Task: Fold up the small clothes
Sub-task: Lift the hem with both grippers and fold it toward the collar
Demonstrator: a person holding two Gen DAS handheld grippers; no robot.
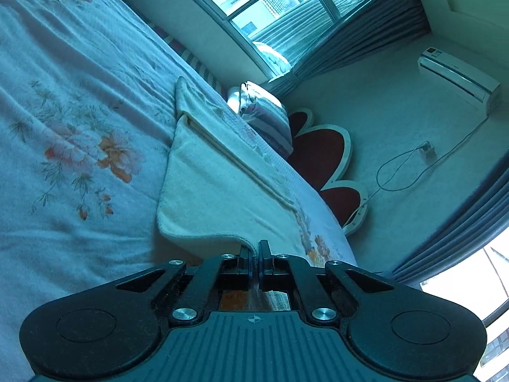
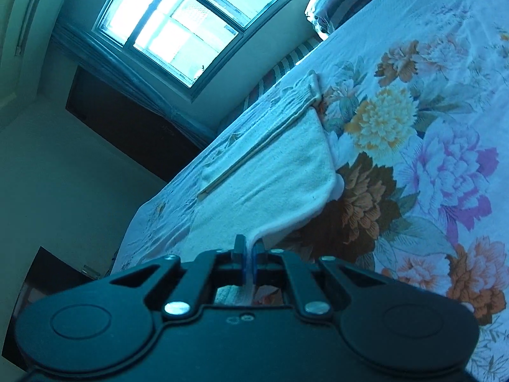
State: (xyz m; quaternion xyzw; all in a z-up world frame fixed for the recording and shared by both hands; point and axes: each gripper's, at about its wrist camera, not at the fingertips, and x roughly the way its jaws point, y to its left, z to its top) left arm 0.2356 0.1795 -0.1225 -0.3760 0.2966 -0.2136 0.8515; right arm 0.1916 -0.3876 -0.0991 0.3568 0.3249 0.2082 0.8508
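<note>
here the left gripper [image 1: 256, 248] and the right gripper [image 2: 249, 245] each pinch the near hem of a white cloth [image 1: 210, 187], lifting it off the floral bed [image 1: 63, 111] by its edge.

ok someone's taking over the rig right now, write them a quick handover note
Left gripper: shut on the near edge of the towel.
Right gripper: shut on the same near edge of the towel.
Towel: pale, on the floral bedspread; near end raised off it, far end lying flat with a band across.
Done: both near points gripped and raised.
Left: probably carry the near edge over to the far edge, lay it down, release, then fold again.
</note>
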